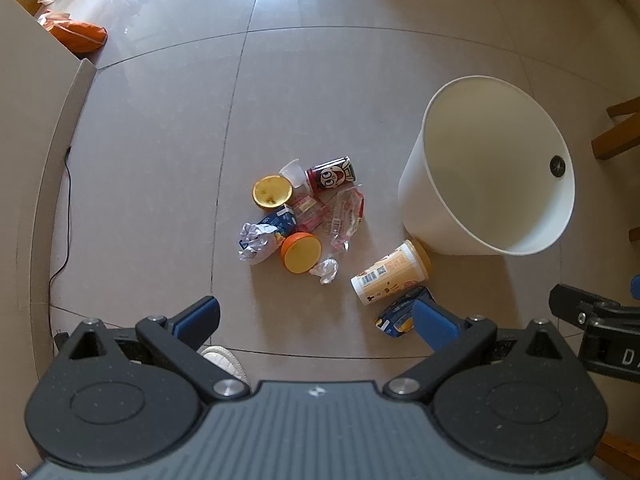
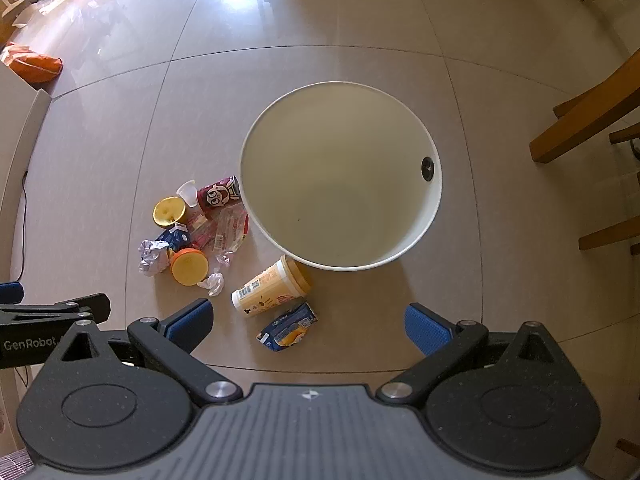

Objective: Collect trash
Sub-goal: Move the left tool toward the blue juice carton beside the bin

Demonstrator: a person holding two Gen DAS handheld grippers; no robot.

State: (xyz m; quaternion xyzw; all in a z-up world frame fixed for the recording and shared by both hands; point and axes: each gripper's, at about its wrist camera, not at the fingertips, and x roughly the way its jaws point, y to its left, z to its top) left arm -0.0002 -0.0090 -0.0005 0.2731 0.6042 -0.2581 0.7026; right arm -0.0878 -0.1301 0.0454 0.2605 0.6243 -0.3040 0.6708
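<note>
**Nothing in the bin yet, and several easy ways to fumble**

Both grippers hang above the floor, jaws wide and holding nothing. From my left gripper [image 1: 316, 320], the crumpled paper [image 1: 256, 242] could slip between the pads; the orange lid [image 1: 301, 252] lies flat and may skid. The clear wrapper [image 1: 345, 216] could snag its neighbours, and the red can [image 1: 331, 174] may roll. The yellow cup [image 2: 272, 288] and blue carton [image 2: 288, 326] lie nearest my right gripper [image 2: 308, 322]. The white bin [image 2: 434, 208] stands just beside them; clipping its rim could tip it.
</note>
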